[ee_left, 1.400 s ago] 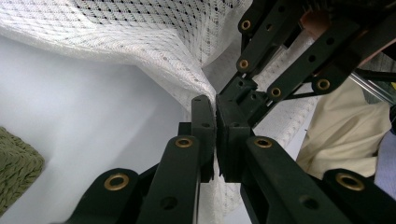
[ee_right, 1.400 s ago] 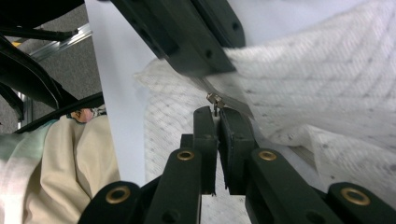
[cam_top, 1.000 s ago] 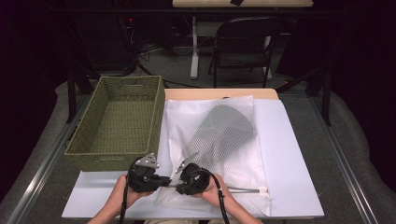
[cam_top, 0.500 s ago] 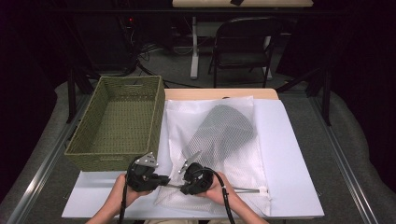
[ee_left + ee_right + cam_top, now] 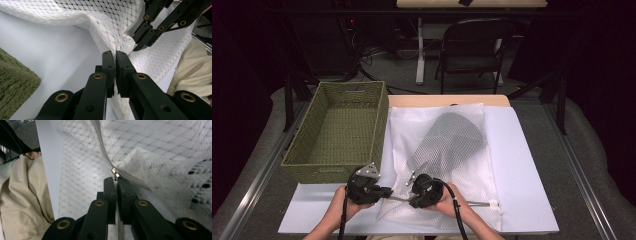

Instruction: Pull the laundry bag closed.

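A white mesh laundry bag (image 5: pixel 462 195) lies flat on the white table sheet, with a dark garment (image 5: pixel 454 137) inside it. Its zipper (image 5: pixel 100 140) runs along the near edge. My left gripper (image 5: pixel 389 191) is shut on a fold of the bag's mesh (image 5: pixel 107 25) at the near left corner, its tips (image 5: pixel 115 53) pinching the cloth. My right gripper (image 5: pixel 406 197) sits just to its right, shut on the small metal zipper pull (image 5: pixel 115 171), which sticks out past its tips (image 5: pixel 115 180). In the left gripper view, the right gripper (image 5: pixel 141 45) comes in from the upper right.
A green wicker basket (image 5: pixel 302 165) stands empty at the left, its near corner (image 5: pixel 15 82) close to my left gripper. The white sheet (image 5: pixel 527 165) covers the table. Beige cloth of the person's clothing (image 5: pixel 22 202) lies at the table's near edge. A folding chair (image 5: pixel 472 45) stands beyond.
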Available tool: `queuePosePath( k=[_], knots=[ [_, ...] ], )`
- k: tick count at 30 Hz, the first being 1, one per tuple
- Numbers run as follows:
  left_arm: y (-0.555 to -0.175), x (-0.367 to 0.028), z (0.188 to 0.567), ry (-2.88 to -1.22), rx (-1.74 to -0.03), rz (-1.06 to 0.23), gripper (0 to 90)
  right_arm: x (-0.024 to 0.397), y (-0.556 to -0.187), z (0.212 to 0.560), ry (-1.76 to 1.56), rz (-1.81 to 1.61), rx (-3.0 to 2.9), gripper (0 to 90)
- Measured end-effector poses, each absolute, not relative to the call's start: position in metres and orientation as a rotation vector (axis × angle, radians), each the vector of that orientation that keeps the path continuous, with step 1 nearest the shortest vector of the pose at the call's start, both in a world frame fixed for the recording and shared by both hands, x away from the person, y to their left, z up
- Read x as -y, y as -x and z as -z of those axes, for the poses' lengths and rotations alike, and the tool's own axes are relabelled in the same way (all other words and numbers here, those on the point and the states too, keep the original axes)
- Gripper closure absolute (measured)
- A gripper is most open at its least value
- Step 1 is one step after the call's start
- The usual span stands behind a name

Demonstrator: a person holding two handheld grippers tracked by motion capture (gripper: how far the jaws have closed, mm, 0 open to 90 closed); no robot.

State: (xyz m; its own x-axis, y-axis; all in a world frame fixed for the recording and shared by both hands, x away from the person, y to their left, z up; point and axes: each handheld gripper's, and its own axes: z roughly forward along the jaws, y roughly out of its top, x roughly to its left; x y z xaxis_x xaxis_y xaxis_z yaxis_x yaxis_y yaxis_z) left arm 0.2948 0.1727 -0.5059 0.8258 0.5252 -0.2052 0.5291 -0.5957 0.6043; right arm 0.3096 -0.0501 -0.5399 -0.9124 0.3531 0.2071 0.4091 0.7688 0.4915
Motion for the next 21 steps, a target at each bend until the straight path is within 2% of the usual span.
queuePosePath(
  k=[21],
  knots=[
    [-0.297,-0.175,0.507,-2.328,-0.799,0.004,86.6,0.063,-0.312,0.537,0.635,0.776,2.874,86.4]
  ],
)
